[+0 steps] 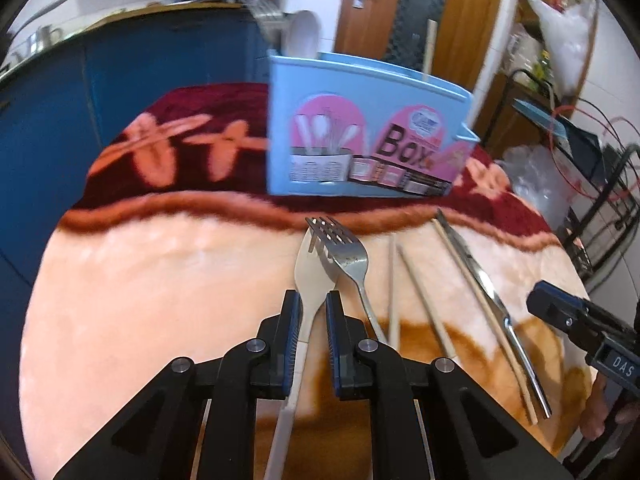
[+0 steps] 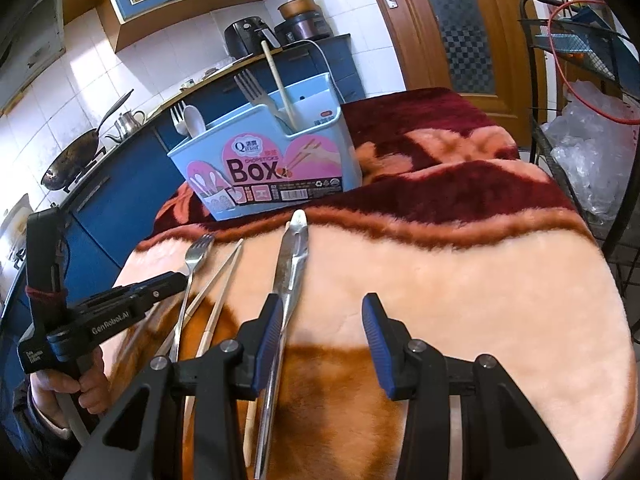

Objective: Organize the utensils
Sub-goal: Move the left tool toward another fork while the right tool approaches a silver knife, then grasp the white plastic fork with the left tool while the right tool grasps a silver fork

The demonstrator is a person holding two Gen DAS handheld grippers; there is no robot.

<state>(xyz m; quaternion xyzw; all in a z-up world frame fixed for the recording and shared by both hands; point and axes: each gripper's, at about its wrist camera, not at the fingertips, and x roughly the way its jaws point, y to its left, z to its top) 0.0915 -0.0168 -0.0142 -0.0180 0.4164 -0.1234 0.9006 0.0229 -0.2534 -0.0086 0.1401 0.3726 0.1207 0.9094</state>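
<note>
Item: left gripper (image 1: 313, 312), blue-padded fingers drawn close on either side of the neck of a white plastic fork (image 1: 306, 276); contact looks likely, though a sliver of gap may remain, so whether it is clamped I cannot tell. The grasp sits low on the neck, probably so the handle trails behind for dropping into the box.

Item: steel fork (image 1: 352, 258), thin and glossy, tines crossing over the white one.

Item: pale wooden chopsticks (image 1: 420, 296), slender, lying loose beside it.

Item: knife (image 2: 290, 264), flat polished metal (blade toward the box).

Item: right gripper (image 2: 322, 328), fingers wide apart, holding nothing, its left pad beside the knife.

Item: blue plastic utensil box (image 2: 276, 168), upright on a plush fleece blanket (image 2: 480, 280), already holding a few utensils.
</note>
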